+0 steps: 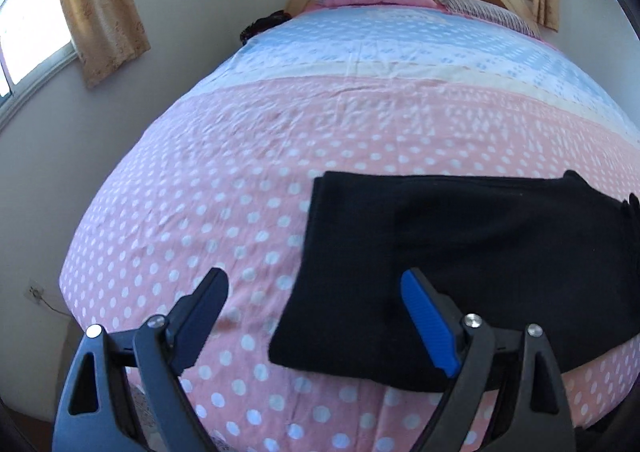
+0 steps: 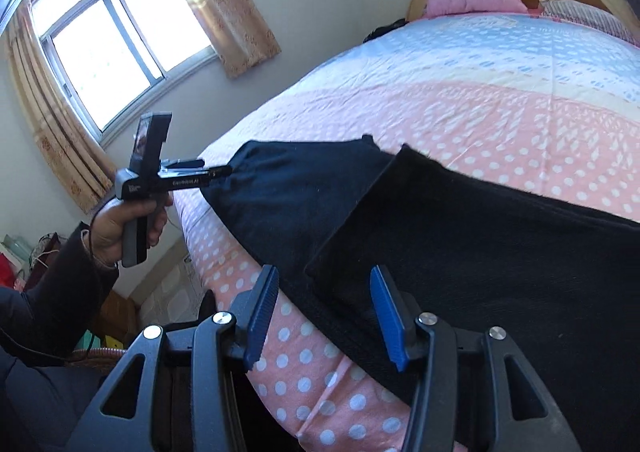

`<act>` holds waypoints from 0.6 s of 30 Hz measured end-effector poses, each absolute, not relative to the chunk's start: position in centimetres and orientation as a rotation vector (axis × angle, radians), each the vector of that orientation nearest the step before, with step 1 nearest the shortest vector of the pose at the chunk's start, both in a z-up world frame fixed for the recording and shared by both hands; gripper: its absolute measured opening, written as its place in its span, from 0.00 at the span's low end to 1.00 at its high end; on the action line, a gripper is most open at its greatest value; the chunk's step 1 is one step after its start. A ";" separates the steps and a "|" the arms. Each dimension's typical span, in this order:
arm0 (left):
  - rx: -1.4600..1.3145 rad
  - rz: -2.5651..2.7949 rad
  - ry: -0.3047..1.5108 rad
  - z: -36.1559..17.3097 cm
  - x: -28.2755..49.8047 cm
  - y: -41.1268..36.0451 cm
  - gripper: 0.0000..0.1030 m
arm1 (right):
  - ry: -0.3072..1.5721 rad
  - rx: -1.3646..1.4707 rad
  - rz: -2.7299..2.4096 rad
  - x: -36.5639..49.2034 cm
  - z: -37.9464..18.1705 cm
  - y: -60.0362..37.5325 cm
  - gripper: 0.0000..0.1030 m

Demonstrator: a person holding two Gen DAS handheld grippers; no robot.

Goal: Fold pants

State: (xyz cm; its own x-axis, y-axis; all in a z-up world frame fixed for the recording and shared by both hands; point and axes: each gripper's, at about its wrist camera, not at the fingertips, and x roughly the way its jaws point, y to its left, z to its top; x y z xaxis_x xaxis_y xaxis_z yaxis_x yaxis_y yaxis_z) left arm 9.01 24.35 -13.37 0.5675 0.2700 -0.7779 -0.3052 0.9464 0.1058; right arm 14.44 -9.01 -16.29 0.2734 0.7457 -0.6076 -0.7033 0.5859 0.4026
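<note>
Folded black pants (image 1: 480, 272) lie near the foot edge of a polka-dot bed (image 1: 320, 131), their right end cut off by the left wrist frame. The left tongs (image 1: 316, 292) stand wide and empty beside the pants' folded edge. In the right wrist view, the right tongs (image 2: 324, 312) are half open, gripping nothing; the pants' far side is hidden beyond the frame.

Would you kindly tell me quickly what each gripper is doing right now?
Left gripper: open, holding nothing, above the folded black fabric pants.
Right gripper: open, holding nothing.
</note>
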 end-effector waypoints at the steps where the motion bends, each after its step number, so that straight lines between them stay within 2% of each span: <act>1: -0.086 0.327 0.907 -13.7 8.9 25.0 0.86 | 0.843 0.068 0.976 14.4 -16.2 -9.0 0.49; 7: -0.312 0.224 0.893 -15.2 8.5 27.1 0.76 | 0.822 0.091 0.969 13.9 -15.7 -9.8 0.49; 13: -0.278 0.221 0.892 -15.3 9.0 25.9 0.74 | 0.830 0.091 0.969 13.6 -15.9 -9.8 0.49; 15: -0.235 0.214 0.909 -15.3 9.3 24.8 0.63 | 0.830 0.091 0.967 13.5 -15.8 -9.7 0.49; 18: -0.231 0.211 0.914 -15.3 9.6 25.0 0.63 | 0.828 0.095 0.964 13.3 -15.6 -9.9 0.49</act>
State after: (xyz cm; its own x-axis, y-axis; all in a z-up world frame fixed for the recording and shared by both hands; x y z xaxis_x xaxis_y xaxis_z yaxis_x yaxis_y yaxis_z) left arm 9.55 25.03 -15.28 0.5935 0.0827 -0.8006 -0.2775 0.9548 -0.1071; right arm 13.27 -9.86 -15.59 0.2963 0.7578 -0.5814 -0.6893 0.5910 0.4191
